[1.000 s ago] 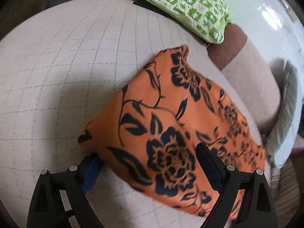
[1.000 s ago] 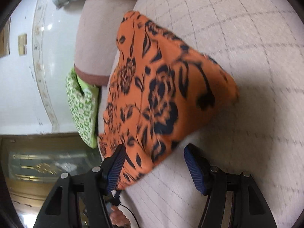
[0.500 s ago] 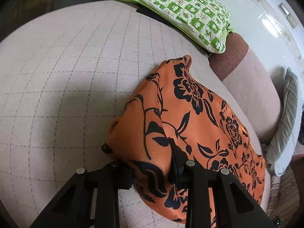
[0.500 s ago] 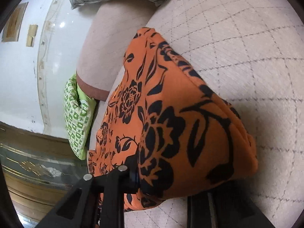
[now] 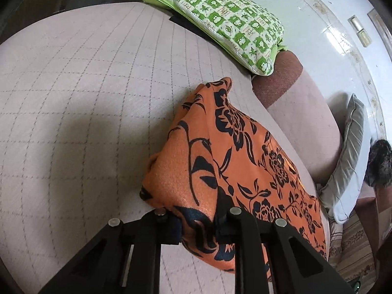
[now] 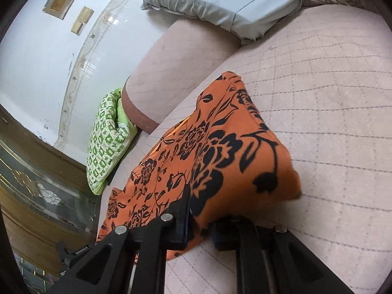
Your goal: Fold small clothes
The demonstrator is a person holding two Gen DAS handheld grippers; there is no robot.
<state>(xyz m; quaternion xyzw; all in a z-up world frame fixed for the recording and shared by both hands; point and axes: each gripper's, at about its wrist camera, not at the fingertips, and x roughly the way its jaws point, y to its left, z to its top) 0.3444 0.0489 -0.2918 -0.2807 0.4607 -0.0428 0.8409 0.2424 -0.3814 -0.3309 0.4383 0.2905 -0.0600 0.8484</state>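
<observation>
An orange cloth with black flowers [image 5: 232,152] lies on the pale quilted couch seat [image 5: 85,98], bunched up at its near end. My left gripper [image 5: 198,223] has its jaws closing on the near corner of the cloth, and the pads pinch the fabric. In the right wrist view the same orange cloth [image 6: 220,147] rises off the seat in a fold. My right gripper [image 6: 201,230] is closing on its near edge, fabric squeezed between the pads.
A green-and-white checked pillow [image 5: 225,22] lies at the far end of the couch seat. A grey-blue cushion [image 5: 348,161] leans by the couch back [image 5: 301,112]. The white wall [image 6: 49,61] stands behind. The quilted seat [image 6: 343,122] stretches beside the cloth.
Both grippers went from wide open around the cloth's near edge to pinching it. The right gripper rolled and rose, lifting its end of the cloth; the left side bunched up.
</observation>
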